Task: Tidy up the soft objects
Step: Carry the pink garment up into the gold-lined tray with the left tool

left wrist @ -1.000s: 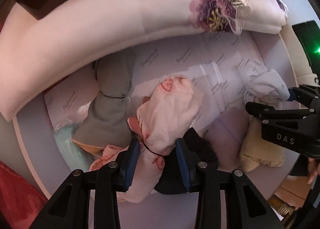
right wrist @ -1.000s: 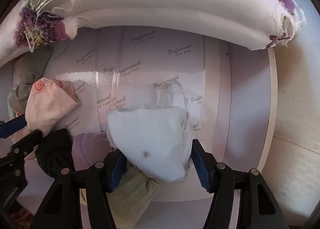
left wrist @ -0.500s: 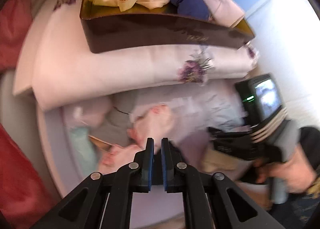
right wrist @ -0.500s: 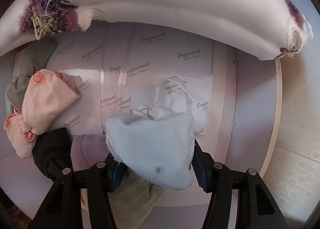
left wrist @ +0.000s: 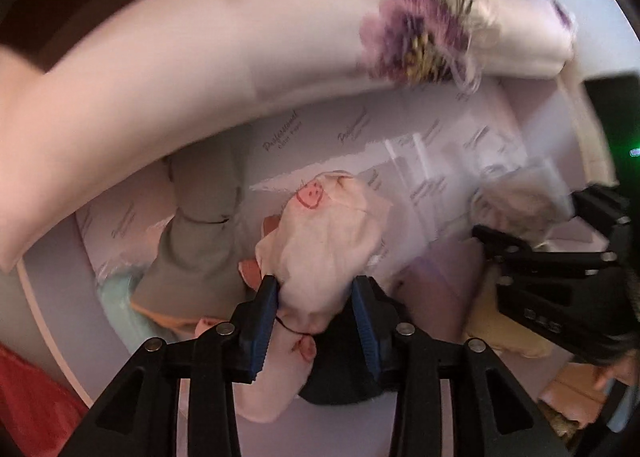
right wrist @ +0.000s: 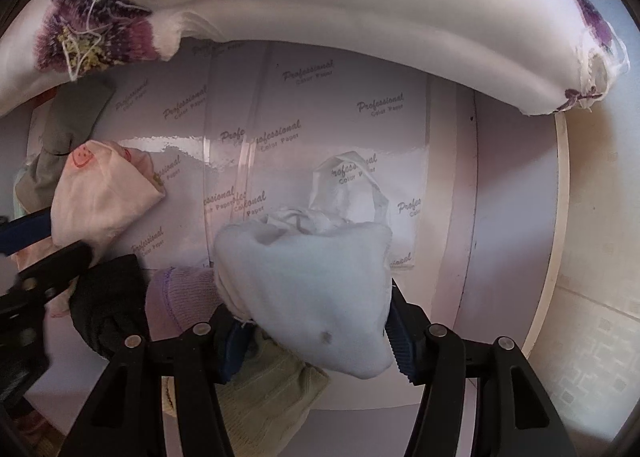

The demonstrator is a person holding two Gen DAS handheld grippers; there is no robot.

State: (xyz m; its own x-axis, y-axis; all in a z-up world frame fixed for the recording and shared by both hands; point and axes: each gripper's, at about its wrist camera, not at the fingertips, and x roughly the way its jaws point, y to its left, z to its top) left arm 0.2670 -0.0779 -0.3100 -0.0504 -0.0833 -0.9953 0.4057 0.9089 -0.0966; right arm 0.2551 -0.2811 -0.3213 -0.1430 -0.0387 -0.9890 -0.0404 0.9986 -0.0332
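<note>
- The left gripper [left wrist: 316, 313] is pinching a pale pink cloth bundle [left wrist: 328, 241] printed with a small smiley face, its blue pads pressing in on both sides of the fabric
- The right gripper [right wrist: 316, 333] is clamping a white cloth bundle [right wrist: 308, 289] (a small dark spot is showing near its lower edge), and the bundle is bulging out past both fingers
- A long white pillow [right wrist: 340, 1] embroidered with purple flowers is arching across the back of the white shelf [right wrist: 504, 217], which is lined with glossy sheets reading "Professional Color Paper" [right wrist: 304, 73]
- A grey-green garment [left wrist: 200, 241] is lying just left of the pink bundle, with a mint-coloured item [left wrist: 116, 297] peeking out beside it
- A black cloth [right wrist: 108, 309], a lilac knit piece [right wrist: 180, 301] and a pale yellow knit piece [right wrist: 264, 397] are crowding between and beneath the two grippers, lying partly under the held bundles
- A crumpled clear plastic bag [right wrist: 348, 185] is sitting on the liner just behind the white bundle
- Red fabric [left wrist: 32, 401] is showing at the lower left edge of the left wrist view
</note>
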